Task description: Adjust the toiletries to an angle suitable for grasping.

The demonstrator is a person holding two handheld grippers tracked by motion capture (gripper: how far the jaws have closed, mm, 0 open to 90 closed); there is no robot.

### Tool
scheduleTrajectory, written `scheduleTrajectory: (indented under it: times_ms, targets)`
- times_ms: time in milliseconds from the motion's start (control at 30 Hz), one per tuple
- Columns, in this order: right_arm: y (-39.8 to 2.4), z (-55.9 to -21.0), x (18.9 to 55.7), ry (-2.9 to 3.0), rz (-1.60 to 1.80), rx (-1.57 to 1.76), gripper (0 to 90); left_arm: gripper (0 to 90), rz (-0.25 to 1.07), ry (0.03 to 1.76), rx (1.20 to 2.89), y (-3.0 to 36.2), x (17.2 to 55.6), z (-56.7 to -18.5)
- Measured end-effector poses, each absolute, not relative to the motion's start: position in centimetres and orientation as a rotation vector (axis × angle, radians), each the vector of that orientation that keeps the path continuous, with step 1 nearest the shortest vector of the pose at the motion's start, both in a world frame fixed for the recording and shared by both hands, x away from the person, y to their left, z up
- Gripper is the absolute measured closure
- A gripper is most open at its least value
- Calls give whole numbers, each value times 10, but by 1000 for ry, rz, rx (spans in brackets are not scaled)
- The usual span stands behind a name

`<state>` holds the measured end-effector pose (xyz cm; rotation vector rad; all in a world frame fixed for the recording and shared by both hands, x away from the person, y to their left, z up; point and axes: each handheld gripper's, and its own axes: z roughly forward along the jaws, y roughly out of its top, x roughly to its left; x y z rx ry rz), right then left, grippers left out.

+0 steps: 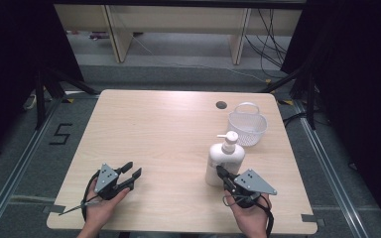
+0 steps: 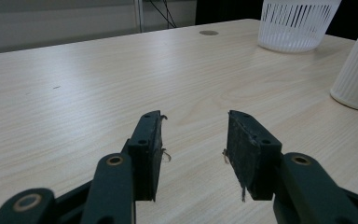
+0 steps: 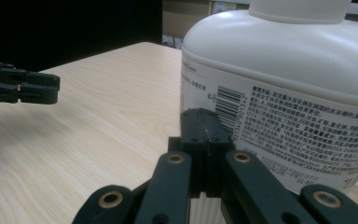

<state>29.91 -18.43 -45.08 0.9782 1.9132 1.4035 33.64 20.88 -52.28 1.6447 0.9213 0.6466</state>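
Two black grippers: right gripper (image 1: 222, 173) clenched, empty, tips touching white plastic pump bottle (image 1: 224, 159); left gripper (image 1: 130, 174) released, well apart.

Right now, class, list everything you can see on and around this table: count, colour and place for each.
Pump bottle: one, white, right half of the table, upright.
Basket: one, white, slotted, far right of the table behind the bottle.
Table: one, light wood, with a small round hole near the far edge.
Left gripper: one, black, near left, jaws open.
Right gripper: one, black, jaws shut, tips at the bottle's base.
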Motion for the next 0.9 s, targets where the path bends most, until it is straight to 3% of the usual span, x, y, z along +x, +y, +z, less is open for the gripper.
scheduleTrajectory:
  times_ms: [200, 467, 900]
  targets:
    - [-182, -450, 295, 1919, 1413, 1013, 888, 547, 646, 922, 1644, 209, 337, -523]
    - [-187, -442, 276, 1841, 1410, 1015, 677, 543, 647, 943, 1653, 209, 337, -522]
    - [-199, -421, 265, 1685, 1370, 1034, 548, 539, 638, 943, 1645, 210, 337, -522]
